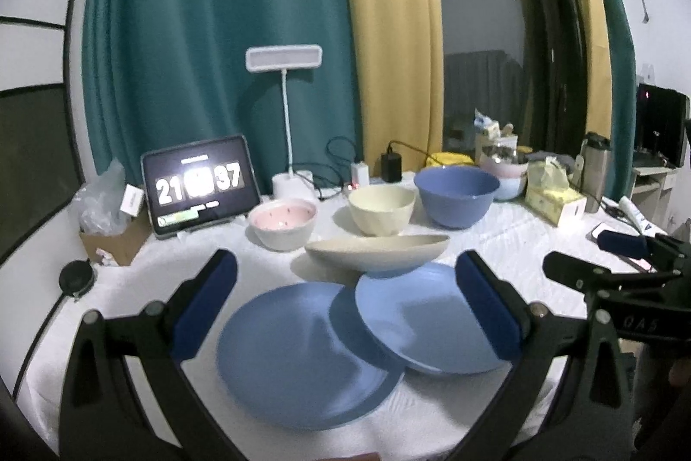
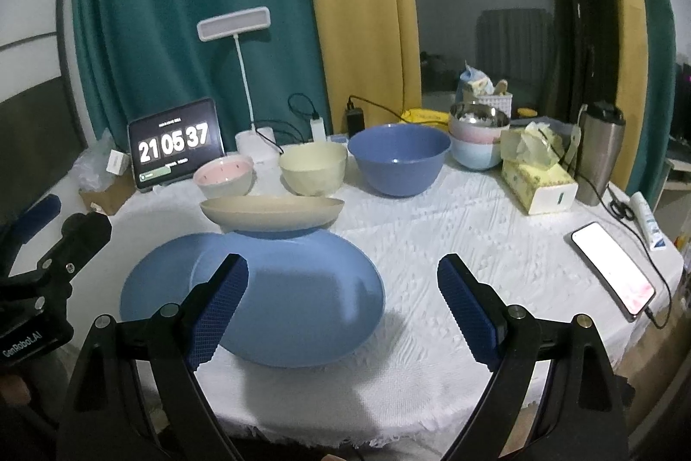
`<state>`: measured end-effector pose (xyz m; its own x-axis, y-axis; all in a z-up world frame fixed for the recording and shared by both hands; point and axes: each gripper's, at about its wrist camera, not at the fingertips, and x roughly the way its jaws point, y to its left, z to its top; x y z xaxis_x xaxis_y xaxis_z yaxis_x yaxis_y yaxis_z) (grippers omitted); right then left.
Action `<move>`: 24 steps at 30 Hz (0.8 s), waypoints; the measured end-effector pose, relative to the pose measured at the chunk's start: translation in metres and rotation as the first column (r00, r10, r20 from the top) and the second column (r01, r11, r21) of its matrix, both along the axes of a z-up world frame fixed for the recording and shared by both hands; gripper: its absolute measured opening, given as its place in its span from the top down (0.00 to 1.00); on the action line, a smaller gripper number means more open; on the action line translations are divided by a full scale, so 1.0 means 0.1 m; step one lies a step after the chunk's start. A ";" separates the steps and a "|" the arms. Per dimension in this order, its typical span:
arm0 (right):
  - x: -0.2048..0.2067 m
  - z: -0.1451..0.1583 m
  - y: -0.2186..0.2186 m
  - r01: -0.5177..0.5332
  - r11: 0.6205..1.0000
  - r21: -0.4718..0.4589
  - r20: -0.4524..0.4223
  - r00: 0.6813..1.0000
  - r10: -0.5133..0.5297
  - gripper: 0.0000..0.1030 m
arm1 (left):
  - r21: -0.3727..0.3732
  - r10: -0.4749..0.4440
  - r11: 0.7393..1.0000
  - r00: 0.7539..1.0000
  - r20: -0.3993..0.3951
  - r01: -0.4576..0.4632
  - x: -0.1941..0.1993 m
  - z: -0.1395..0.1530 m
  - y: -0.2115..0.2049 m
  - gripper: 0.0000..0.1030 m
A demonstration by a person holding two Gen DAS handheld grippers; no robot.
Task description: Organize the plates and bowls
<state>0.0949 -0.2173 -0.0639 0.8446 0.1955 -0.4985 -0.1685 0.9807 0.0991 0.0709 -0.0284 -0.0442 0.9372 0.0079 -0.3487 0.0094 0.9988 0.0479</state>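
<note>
Two blue plates overlap on the white cloth: the left blue plate lies flat and the right blue plate rests partly on it. A beige plate sits on the right plate's far edge. Behind them stand a pink bowl, a cream bowl and a blue bowl. My left gripper hangs open above the plates, holding nothing. My right gripper is open too, over the right blue plate and the cloth beside it. The beige plate lies just beyond.
At the back right, a stack of pastel bowls with a steel bowl on top, a tissue box and a steel tumbler. A phone on a cable lies at the right edge. A tablet clock and a lamp stand behind.
</note>
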 end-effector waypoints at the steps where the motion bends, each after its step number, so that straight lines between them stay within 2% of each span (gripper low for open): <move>1: 0.04 -0.02 0.00 0.000 1.000 0.001 -0.010 1.000 0.000 0.11 | 0.001 0.000 1.000 1.000 -0.008 0.000 0.04 -0.02 0.00 0.01; 14: 0.49 -0.31 -0.08 0.003 1.000 0.012 -0.117 0.993 -0.002 0.11 | 0.017 -0.001 1.000 0.991 -0.137 0.003 0.51 -0.32 -0.06 0.02; 24: 0.93 -0.61 -0.14 -0.002 1.000 0.014 -0.212 0.977 0.005 0.11 | 0.025 0.006 1.000 0.964 -0.265 0.001 0.91 -0.63 -0.05 0.02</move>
